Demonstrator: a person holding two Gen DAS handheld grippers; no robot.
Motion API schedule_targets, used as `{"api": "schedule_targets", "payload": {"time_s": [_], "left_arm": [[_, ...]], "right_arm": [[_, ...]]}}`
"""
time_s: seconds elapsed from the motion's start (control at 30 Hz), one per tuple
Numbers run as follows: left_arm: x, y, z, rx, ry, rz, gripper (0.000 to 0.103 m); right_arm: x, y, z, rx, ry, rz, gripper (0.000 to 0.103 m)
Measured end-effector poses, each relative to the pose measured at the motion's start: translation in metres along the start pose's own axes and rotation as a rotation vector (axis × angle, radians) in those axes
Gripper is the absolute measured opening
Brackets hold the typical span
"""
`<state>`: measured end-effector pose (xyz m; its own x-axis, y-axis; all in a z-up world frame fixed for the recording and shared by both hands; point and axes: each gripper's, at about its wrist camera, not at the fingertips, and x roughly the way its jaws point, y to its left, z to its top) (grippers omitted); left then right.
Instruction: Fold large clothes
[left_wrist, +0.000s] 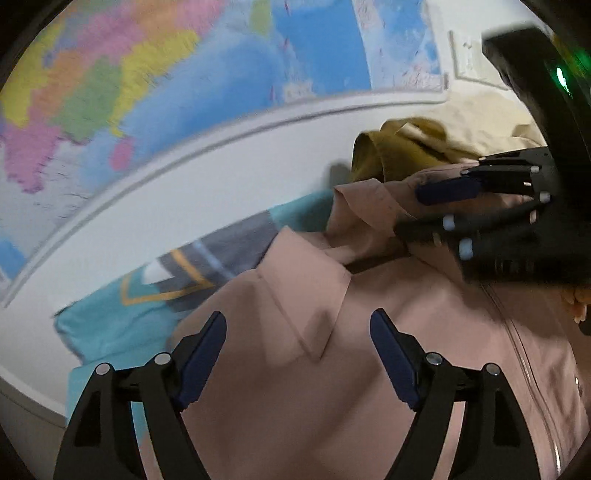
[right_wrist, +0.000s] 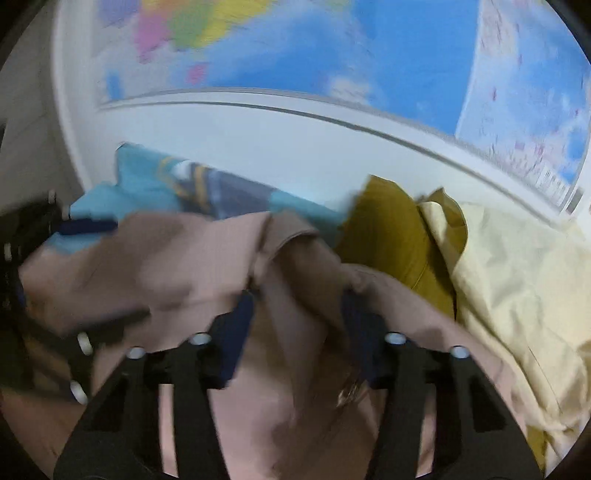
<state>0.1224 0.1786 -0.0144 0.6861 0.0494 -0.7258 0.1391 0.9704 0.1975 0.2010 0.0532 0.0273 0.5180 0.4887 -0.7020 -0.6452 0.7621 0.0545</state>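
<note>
Folding has barely begun: your pink shirt (left_wrist: 332, 369) lies rumpled and unfolded.

The shirt fills the 6 o'clock half of both views, collar toward 12. Your left gripper (left_wrist: 299, 354) hovers wide open over it; your right gripper (right_wrist: 297, 325) straddles a raised fold, grip unclear. Every fold remains.
</note>
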Motion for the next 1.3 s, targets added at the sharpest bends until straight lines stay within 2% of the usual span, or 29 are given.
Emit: {"api": "schedule_targets", "payload": {"time_s": [0.03,0.1,0.13,0.2,0.27,0.3,0.4,0.5,0.57,0.67,0.73,0.87,0.93,1.0,1.2,1.3], "left_arm": [[0.007,0.001,0.003,-0.016,0.01,-0.016,0.077],[0.019,0.006,0.006,-0.045,0.016,-0.028,0.069],[0.021,0.01,0.007,-0.059,0.006,-0.031,0.069],[0.022,0.016,0.007,-0.077,-0.015,-0.035,0.069],[0.027,0.021,0.006,-0.098,-0.022,-0.042,0.069],[0.03,0.023,0.006,-0.106,-0.022,-0.043,0.069],[0.049,0.026,0.007,-0.134,0.015,-0.024,0.069],[0.061,0.024,0.007,-0.14,0.043,-0.012,0.069],[0.058,0.022,0.007,-0.134,0.03,-0.012,0.069],[0.04,0.021,0.006,-0.133,-0.001,-0.039,0.069],[0.022,0.02,0.001,-0.127,-0.029,-0.046,0.07],[-0.015,0.013,-0.008,-0.093,-0.083,-0.077,0.075],[-0.027,0.007,-0.015,-0.074,-0.098,-0.1,0.075],[-0.041,-0.003,-0.021,-0.055,-0.106,-0.126,0.075],[-0.065,-0.046,-0.042,-0.004,-0.081,-0.247,0.075],[-0.071,-0.074,-0.049,0.053,-0.077,-0.275,0.075]], "right_arm": [[0.001,-0.01,0.005,0.042,0.011,0.064,0.003],[-0.014,-0.036,0.013,0.142,-0.029,0.174,0.002],[-0.029,-0.057,0.017,0.222,-0.083,0.264,0.002],[-0.05,-0.094,0.019,0.359,-0.181,0.343,0.002],[-0.053,-0.12,0.014,0.441,-0.208,0.341,0.002],[-0.044,-0.125,0.01,0.437,-0.17,0.314,0.002],[-0.019,-0.129,0.001,0.463,-0.097,0.323,0.003],[-0.02,-0.128,-0.003,0.461,-0.113,0.322,0.007],[-0.033,-0.125,-0.009,0.453,-0.126,0.305,0.013],[-0.063,-0.127,-0.015,0.439,-0.168,0.277,0.049],[-0.091,-0.13,-0.025,0.412,-0.206,0.276,0.052],[-0.153,-0.132,-0.07,0.353,-0.241,0.202,0.061],[-0.182,-0.131,-0.098,0.323,-0.23,0.108,0.068],[-0.211,-0.134,-0.136,0.312,-0.205,-0.027,0.085],[-0.251,-0.158,-0.253,0.453,-0.061,-0.223,0.091],[-0.256,-0.163,-0.294,0.528,-0.02,-0.226,0.091]]}}
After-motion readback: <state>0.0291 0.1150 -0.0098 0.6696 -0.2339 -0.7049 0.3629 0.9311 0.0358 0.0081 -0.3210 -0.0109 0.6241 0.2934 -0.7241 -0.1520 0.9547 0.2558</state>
